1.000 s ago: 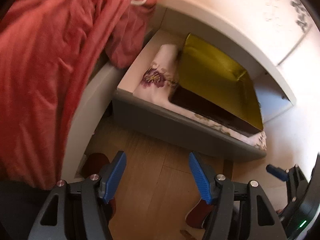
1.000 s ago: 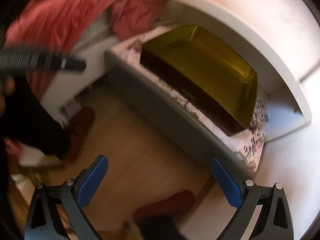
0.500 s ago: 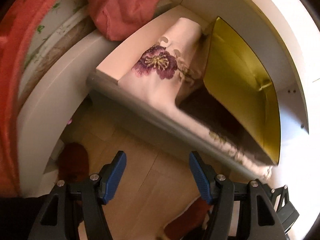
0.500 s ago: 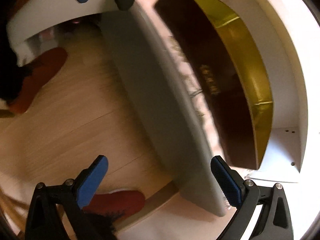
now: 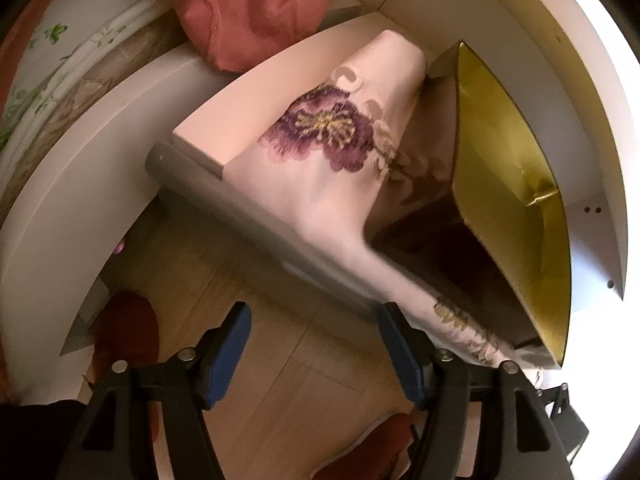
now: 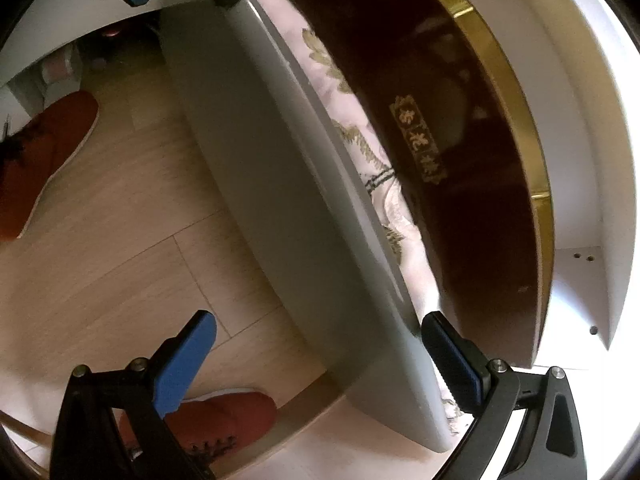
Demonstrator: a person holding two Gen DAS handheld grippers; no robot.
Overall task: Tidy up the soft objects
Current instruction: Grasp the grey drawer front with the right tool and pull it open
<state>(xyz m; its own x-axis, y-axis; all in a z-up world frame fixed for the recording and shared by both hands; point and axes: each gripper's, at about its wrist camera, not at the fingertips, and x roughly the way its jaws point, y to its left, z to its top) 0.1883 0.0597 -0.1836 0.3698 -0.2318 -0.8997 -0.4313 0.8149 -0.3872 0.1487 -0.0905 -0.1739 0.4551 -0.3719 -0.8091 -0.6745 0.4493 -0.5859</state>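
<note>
— Cloth, the floral one, lies folded in the open drawer, half tucked under that gold box. Left gripper has just been spreading its jaws, nothing between them; it hangs over the floor, just short of the drawer front.

— And the right gripper?

— Also gaping and empty, straddling the drawer's near corner. I'd reach over the front and pinch the free folded edge, clear of the box, or the box drags along.
</note>
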